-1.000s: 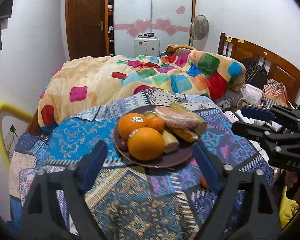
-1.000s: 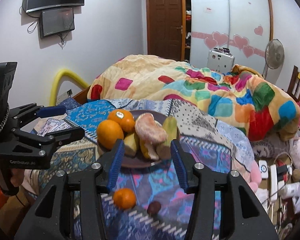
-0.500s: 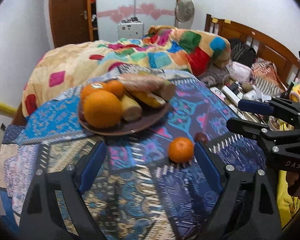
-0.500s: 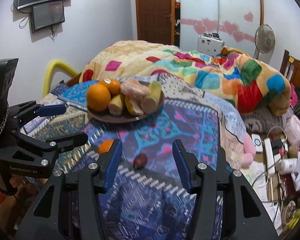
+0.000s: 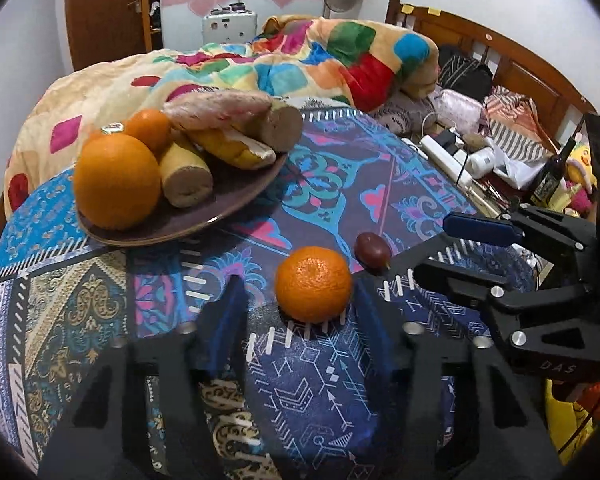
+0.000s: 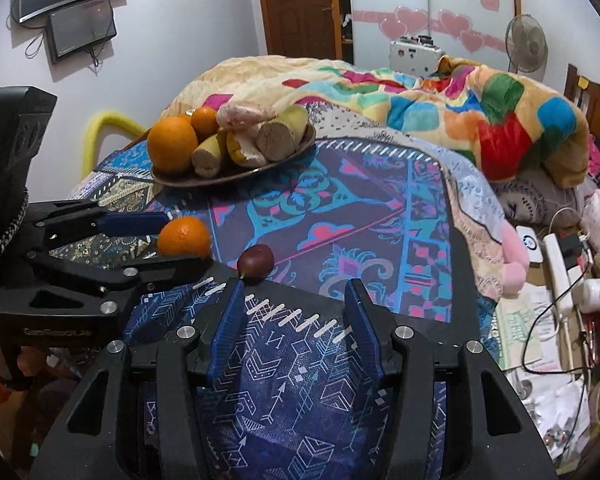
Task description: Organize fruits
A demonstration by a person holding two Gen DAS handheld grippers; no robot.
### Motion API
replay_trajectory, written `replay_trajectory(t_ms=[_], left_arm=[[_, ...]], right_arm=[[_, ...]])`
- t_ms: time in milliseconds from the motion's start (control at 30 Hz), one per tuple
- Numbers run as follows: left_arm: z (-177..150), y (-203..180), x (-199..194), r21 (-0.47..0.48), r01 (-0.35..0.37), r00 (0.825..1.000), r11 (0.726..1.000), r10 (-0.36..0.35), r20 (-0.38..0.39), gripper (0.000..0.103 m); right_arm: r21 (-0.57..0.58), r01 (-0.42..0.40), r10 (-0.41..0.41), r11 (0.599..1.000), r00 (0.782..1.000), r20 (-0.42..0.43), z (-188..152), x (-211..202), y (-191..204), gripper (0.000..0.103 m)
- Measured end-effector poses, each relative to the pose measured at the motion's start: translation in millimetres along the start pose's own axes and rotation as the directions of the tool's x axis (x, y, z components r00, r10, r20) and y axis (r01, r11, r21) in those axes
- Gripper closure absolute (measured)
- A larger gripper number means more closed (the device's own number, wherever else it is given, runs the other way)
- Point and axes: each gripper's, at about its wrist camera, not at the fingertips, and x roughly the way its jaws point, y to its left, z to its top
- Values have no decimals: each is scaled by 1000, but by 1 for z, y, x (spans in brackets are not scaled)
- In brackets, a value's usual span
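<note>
Left gripper (image 5: 300, 300) closing, small orange (image 5: 313, 283) between its fingers, pads apparently not yet pressing. Right gripper (image 6: 294, 316) partly open, holding nothing; dark plum (image 6: 255, 263) just beyond its left fingertip. Fruit plate (image 5: 236, 204) further ahead on patterned cloth (image 5: 320, 380).

Both my grippers are angled down right now. The left gripper (image 5: 300, 304) is closing, and its blue fingers (image 5: 226, 320) aren't pressing on anything as far as I can see. The right gripper (image 6: 294, 320) sits partly apart, nothing between its fingers (image 6: 360, 320), just beside the left.
</note>
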Motion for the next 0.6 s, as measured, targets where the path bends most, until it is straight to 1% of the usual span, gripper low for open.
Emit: replay_trajectory(t_ms=[67, 100, 133, 267, 433, 533, 600], left_arm=[[-1, 2, -1, -3, 8, 1000, 1000, -8, 13, 56], [-1, 2, -2, -3, 12, 1000, 1000, -12, 16, 64], [-2, 3, -2, -1, 17, 1000, 1000, -17, 17, 67], [-3, 11, -7, -13, 1, 1000, 1000, -1, 30, 67], [-6, 33, -21, -51, -23, 998, 998, 26, 54, 67], [-9, 48, -31, -66, -60, 996, 996, 64, 66, 67], [-11, 57, -35, -79, -75, 994, 994, 81, 69, 67]], right_arm=[[-14, -8, 8, 1000, 1000, -7, 1, 3, 3, 54], [-24, -8, 8, 1000, 1000, -10, 1, 4, 4, 54], [-39, -10, 9, 999, 1000, -13, 2, 5, 7, 54], [-60, -28, 26, 998, 999, -30, 5, 11, 14, 55], [-73, -26, 23, 997, 999, -46, 11, 21, 16, 65], [-72, -31, 27, 997, 998, -51, 13, 25, 17, 75], [-68, -43, 39, 997, 998, -50, 14, 26, 18, 85]])
